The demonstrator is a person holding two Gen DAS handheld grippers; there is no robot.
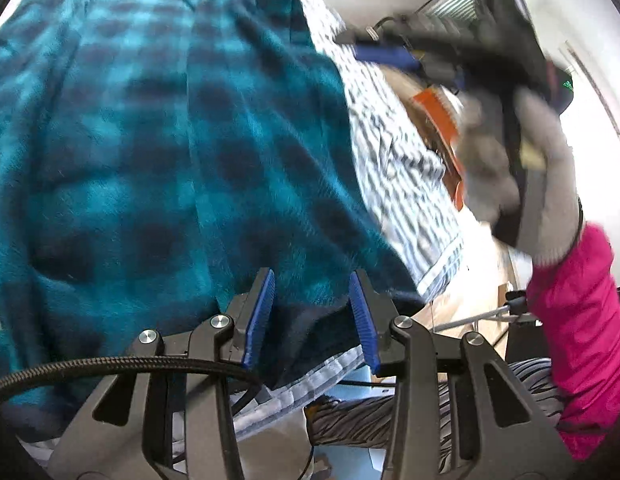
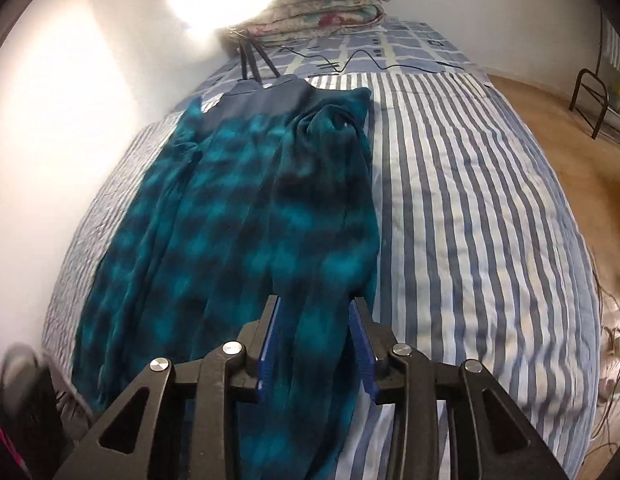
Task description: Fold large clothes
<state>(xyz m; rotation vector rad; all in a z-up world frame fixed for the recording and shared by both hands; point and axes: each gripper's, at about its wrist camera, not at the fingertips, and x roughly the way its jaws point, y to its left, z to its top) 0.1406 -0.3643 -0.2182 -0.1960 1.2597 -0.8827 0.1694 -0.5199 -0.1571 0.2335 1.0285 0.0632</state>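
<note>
Both pairs of jaws stand parted with teal plaid fleece (image 2: 246, 216) between them: left gripper (image 1: 313, 312) and right gripper (image 2: 313, 340), over the striped bed (image 2: 469, 208); whether the pads press it cannot be told.

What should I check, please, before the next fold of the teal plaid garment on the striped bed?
1. Left gripper around the garment's dark hem: ok, the hem lies between its fingers.
2. Left grip firm: cannot tell, the blue pads stand apart and contact is not clear.
3. Right gripper around the teal plaid garment: ok, a fold of cloth runs between its fingers.
4. Garment lying flat: not ok, it is bunched near the far end.
5. Room on the striped bed beside the garment: ok.
6. Black cable: ok, lying beyond the garment.
</note>
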